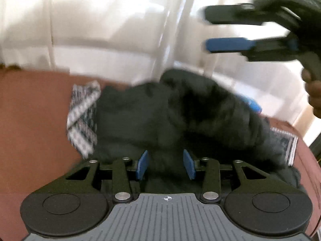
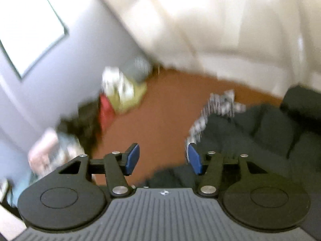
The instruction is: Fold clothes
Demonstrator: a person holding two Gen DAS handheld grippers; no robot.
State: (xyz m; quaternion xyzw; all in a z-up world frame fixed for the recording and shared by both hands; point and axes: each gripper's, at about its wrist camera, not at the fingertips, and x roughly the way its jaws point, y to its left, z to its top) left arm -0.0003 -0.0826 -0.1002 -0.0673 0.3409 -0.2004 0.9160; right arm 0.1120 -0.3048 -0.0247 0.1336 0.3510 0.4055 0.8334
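A dark, crumpled garment [image 1: 180, 120] lies heaped on a reddish-brown surface [image 1: 34, 110]. A black-and-white patterned cloth [image 1: 83, 118] sticks out from under its left side. My left gripper [image 1: 166, 164] hovers at the heap's near edge, its blue pads apart with nothing pinched between them. My right gripper [image 1: 205, 30] hangs in the air above the heap's right end, jaws apart and empty, held by a hand [image 1: 313, 92]. In the right wrist view, the right gripper [image 2: 163, 158] stands open over the brown surface [image 2: 160, 110]. The dark garment [image 2: 260, 136] and the patterned cloth [image 2: 218, 104] lie to its right.
A blurred pile of other clothes [image 2: 120, 92], with a red piece [image 2: 105, 110] and dark fabric, lies at the far left by a grey wall. White curtains [image 1: 120, 20] hang behind the surface. Something blue [image 1: 252, 104] peeks out behind the heap.
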